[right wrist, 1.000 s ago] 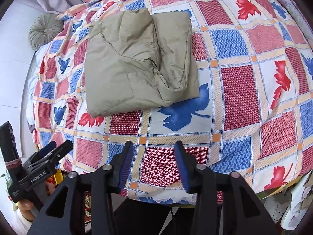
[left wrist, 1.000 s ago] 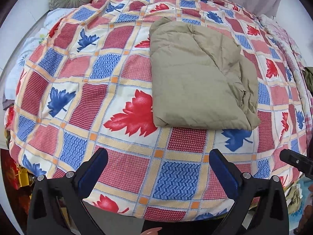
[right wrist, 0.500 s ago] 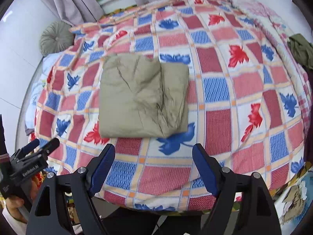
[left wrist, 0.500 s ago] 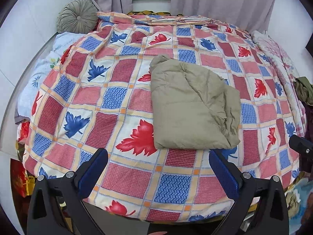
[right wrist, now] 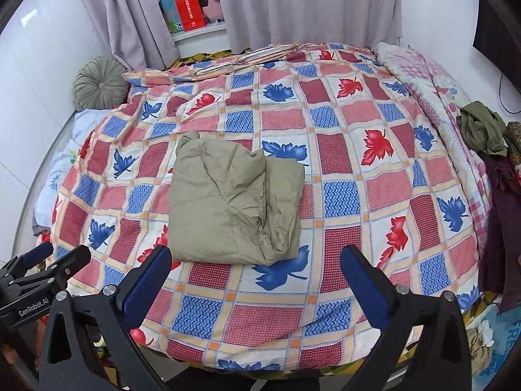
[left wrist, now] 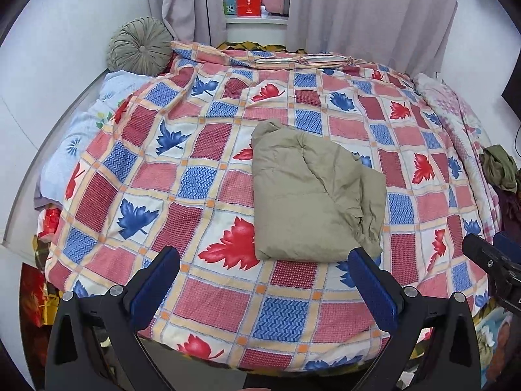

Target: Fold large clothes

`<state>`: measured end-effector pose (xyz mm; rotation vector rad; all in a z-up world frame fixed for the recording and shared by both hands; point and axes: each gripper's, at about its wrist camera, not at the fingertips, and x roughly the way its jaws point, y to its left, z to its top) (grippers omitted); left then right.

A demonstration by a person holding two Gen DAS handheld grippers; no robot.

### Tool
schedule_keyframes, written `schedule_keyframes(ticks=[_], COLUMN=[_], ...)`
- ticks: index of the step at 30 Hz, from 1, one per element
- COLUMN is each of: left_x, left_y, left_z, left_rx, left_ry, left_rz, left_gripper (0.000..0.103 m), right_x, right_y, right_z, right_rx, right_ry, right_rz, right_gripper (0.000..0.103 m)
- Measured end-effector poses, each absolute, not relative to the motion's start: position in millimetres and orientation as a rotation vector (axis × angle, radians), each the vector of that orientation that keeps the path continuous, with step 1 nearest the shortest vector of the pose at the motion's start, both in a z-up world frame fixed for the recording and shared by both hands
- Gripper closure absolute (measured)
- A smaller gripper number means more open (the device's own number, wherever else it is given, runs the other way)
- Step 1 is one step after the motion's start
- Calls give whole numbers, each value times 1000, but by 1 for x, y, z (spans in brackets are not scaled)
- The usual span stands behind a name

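A khaki padded garment (left wrist: 312,195) (right wrist: 234,202) lies folded into a thick rectangle on the bed's leaf-patterned cover (left wrist: 202,176) (right wrist: 345,169). My left gripper (left wrist: 263,270) hangs above the bed's near edge, short of the bundle, open with nothing between its blue pads. My right gripper (right wrist: 257,267) is also held high over the near edge; its jaws are opening wide and are empty. Each gripper shows at the edge of the other's view: the right one (left wrist: 491,260) at far right, the left one (right wrist: 45,267) at far left.
A round green cushion (left wrist: 140,45) (right wrist: 99,81) sits at the head by the white wall. Grey curtains (left wrist: 358,9) hang behind. A pink floral blanket (right wrist: 429,78) and a heap of dark clothes (right wrist: 482,127) lie along the right side. Clutter fills the floor at left (left wrist: 35,293).
Both grippers have risen and pulled back from the bed, so the whole bed and curtains now show. The right gripper's jaws have spread from narrow to wide. The folded garment has not moved.
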<state>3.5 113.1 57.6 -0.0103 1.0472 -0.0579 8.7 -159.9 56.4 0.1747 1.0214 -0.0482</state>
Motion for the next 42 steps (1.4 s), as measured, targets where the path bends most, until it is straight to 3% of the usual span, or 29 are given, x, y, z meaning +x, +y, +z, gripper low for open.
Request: schedule_keyframes(ticks=[42], left_x=[-11], left_y=[121], left_z=[46], left_rx=[3], left_ry=[1098], left_rz=[-31], left_gripper=[0], right_x=[-10], right_y=[-147], right_z=[48], right_rx=[156], right_ry=[1062], right_rz=[-57], right_gripper=[0])
